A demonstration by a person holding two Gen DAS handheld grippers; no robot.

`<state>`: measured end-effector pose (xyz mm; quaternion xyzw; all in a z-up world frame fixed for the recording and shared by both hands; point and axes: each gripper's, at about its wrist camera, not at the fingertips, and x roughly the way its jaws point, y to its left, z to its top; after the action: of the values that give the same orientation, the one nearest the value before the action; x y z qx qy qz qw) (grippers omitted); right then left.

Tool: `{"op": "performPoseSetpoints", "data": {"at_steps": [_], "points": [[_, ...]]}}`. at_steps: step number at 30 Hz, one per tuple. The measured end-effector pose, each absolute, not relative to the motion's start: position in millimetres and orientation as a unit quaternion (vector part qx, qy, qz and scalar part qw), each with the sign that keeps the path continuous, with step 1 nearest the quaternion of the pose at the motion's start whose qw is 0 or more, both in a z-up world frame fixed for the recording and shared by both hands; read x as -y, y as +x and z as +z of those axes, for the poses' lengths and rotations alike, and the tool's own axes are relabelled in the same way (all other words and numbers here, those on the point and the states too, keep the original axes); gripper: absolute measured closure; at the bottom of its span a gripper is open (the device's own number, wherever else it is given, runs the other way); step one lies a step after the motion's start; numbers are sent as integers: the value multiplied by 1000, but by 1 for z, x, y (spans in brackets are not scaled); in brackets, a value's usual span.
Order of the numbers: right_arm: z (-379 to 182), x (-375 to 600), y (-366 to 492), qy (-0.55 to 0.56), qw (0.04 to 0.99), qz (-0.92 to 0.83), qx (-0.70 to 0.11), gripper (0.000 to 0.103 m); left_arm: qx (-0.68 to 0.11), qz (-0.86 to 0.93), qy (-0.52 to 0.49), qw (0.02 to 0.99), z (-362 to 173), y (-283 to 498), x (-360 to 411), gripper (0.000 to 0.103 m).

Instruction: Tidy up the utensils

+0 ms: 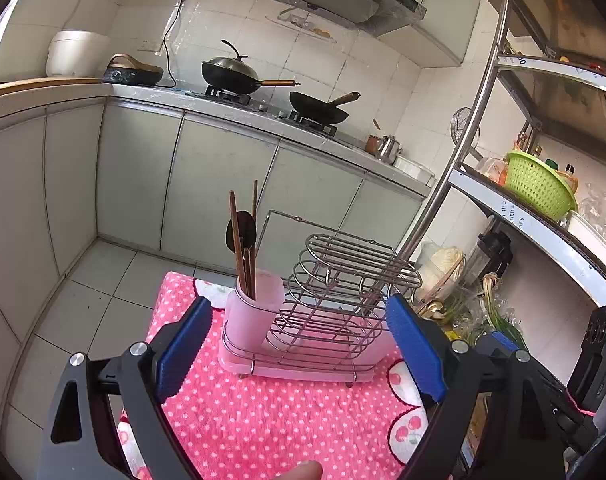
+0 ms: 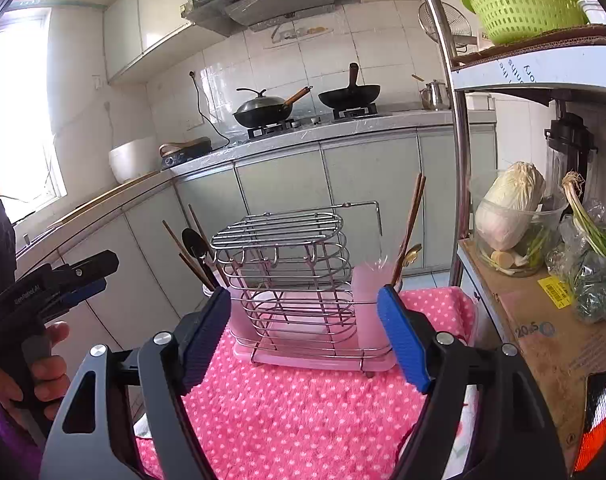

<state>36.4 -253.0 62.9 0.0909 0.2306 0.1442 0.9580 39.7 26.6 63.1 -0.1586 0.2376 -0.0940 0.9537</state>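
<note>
Both tongs are hanging wide apart w/ nothing between the blue pads: left gripper (image 1: 299,344) and right gripper (image 2: 303,334) are each hovering low over the pink dotted cloth (image 2: 303,408), pointing at the wire rack (image 2: 287,276). Rack is sitting on a pink tray (image 2: 315,360) near the cloth's far edge, just ahead of the pads, not touching them.

2 pink cups are standing at the rack's ends. Left cup (image 1: 255,308) is holding chopsticks (image 1: 239,240), approx 3–4 sticks, plus 1 dark spoon (image 1: 241,232), all leaning upright. Right cup (image 2: 373,300) is holding 2 chopsticks (image 2: 413,216) and 1 gold spoon (image 2: 413,254).

Seen from the right wrist, the left gripper (image 2: 69,284) is showing at the left edge, gripped by a hand (image 2: 43,364).

Further out: 2 woks (image 1: 231,74) are sitting on the stove along the counter (image 1: 343,140), 1 w/ a lid. To the right a metal shelf (image 2: 457,160) is crowding the cloth's side, carrying a green basket (image 2: 519,8), a cabbage (image 2: 507,204) in a clear bowl, scallions (image 2: 591,220).
</note>
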Motion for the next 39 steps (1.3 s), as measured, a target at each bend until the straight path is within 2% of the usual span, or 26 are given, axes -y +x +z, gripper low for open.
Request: {"op": "performPoseSetpoints", "data": {"at_steps": [39], "points": [[22,238,10,72,957,109,-260,22,-287,-52,-70,954,7,12,16,18]]}}
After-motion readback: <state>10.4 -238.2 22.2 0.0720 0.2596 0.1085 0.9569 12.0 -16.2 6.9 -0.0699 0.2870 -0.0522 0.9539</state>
